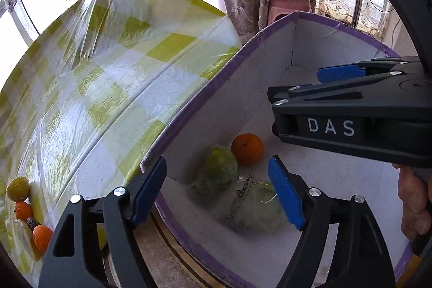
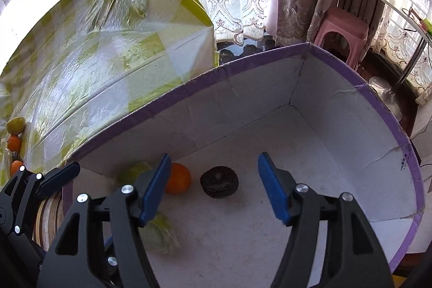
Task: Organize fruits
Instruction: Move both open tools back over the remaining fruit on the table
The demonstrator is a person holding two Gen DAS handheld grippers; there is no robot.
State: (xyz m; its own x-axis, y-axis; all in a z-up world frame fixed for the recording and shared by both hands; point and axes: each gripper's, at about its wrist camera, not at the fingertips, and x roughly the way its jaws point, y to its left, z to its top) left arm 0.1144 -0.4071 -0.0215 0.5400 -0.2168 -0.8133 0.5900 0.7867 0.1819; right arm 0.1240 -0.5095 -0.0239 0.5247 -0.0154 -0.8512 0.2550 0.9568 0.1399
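I'm hovering both wide-open, empty grippers, left [image 1: 217, 189] and right [image 2: 214, 186], over the box [image 2: 270, 88] holding an orange [image 2: 178, 181].

An orange [image 1: 247, 149], two plastic-wrapped green fruits [image 1: 220, 171] and a dark round fruit [image 2: 219, 181] lay inside the white, purple-rimmed box [image 2: 364, 126].

Orange [image 2: 177, 181] in box [image 2: 351, 109], between wrapped fruit [image 2: 135, 171] and dark fruit [image 2: 219, 181]; table [image 2: 94, 66] left of box.
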